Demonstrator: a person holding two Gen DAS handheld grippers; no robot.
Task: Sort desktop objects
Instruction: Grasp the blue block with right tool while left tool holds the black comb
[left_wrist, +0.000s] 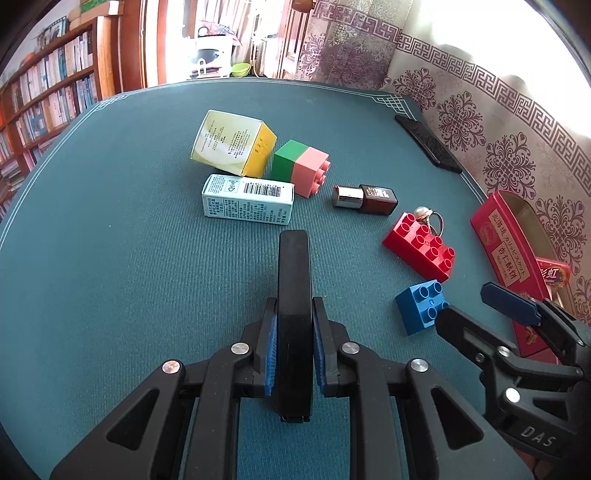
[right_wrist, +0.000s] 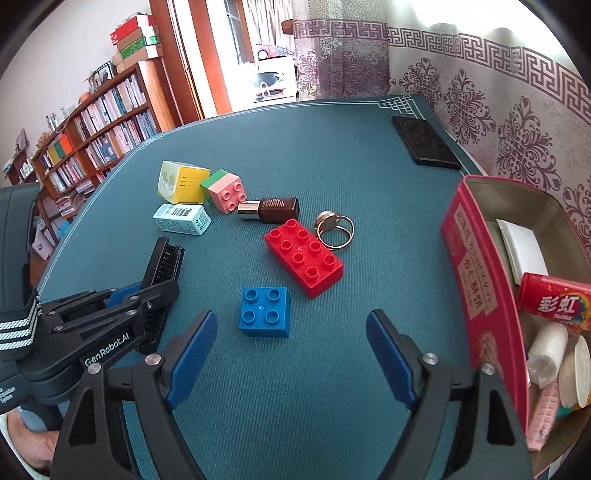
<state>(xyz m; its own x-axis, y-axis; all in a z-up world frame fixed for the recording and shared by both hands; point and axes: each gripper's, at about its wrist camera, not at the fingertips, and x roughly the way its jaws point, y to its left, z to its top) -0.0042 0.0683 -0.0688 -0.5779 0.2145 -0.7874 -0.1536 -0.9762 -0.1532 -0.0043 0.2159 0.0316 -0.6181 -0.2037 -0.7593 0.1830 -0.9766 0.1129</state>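
My left gripper (left_wrist: 294, 308) is shut on a black brush (left_wrist: 293, 266), which stands on edge between the blue pads; the right wrist view shows its bristles (right_wrist: 164, 258). My right gripper (right_wrist: 291, 319) is open. A blue brick (right_wrist: 264, 312) sits on the teal mat just ahead of its fingertips, nearer the left one, with no pad touching it. Beyond lie a red brick (right_wrist: 304, 256), a gold ring (right_wrist: 334, 229), a brown bottle (right_wrist: 269, 209), a green-and-pink brick (right_wrist: 223, 190), a yellow box (right_wrist: 181, 181) and a pale blue box (right_wrist: 181, 219).
An open red tin (right_wrist: 476, 277) at the right edge holds a red candy tube, white rolls and other small things. A black phone-like slab (right_wrist: 424, 142) lies at the far right corner. A patterned curtain hangs behind the table. Bookshelves stand at the left.
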